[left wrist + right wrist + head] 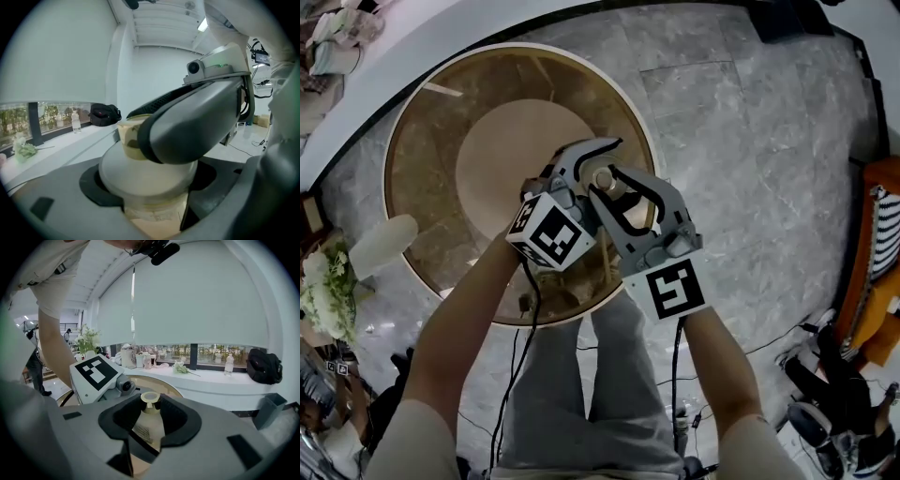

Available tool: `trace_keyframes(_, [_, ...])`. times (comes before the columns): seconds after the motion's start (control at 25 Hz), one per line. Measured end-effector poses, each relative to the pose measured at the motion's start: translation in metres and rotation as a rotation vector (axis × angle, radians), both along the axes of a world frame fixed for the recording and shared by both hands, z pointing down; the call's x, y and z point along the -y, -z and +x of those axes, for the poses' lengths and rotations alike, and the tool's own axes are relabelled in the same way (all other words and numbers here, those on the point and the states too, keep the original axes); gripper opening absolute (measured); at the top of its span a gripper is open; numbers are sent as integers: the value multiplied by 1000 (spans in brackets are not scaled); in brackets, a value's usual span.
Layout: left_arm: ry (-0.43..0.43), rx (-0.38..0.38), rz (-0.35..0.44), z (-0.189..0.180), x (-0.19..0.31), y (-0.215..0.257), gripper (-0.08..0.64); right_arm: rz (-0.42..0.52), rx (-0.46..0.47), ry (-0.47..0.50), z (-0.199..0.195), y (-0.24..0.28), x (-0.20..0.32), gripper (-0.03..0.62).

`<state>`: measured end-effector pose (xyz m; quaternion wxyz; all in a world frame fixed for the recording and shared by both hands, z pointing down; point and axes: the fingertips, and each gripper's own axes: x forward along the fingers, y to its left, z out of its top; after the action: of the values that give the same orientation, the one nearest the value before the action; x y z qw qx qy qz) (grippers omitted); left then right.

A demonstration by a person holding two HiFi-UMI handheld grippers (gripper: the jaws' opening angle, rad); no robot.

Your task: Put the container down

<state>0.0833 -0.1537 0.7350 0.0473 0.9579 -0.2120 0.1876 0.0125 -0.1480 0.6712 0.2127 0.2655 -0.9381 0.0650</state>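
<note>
Both grippers meet over the lower right part of a round brown table, just right of the frame's centre in the head view. The left gripper reaches in from lower left and the right gripper from lower right, their jaws crossing around one container. Only its round cream cap shows between them from above.

In the left gripper view the container fills the lower centre. It has a wide white shoulder with a cream neck above it, and the left jaws' dark pads hug it on both sides, clamped on it. The right gripper's grey jaw crosses in front of the neck.

In the right gripper view the container stands upright in the middle, cap on top and a printed label on its body. The right jaws' black pads close round its neck and shoulder, so this gripper also grips it. The left gripper's marker cube sits just left of it.

No view shows whether the container's base touches the table.

A grey marble floor surrounds the table, and white flowers stand at the left edge. On a white ledge by the window, right of centre, are a water bottle and a black bag.
</note>
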Motion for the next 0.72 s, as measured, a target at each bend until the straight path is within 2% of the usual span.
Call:
trace_keyframes(0.24, [-8,60,-7,0,2,-17,353,28,-9,-23,2,-15,1,126])
trace_keyframes(0.4, [-7,84,-31,0,3,-25,353,35,0,-28,3,-20,3,126])
trace_keyframes(0.56, [-20,140,-59,-1,1,-34,354,30,-18,-17,4,-26,2,126])
trace_keyframes(0.72, [-31,172,-71,-1,-1,-39,356,38,7,-25,6,-29,0,126])
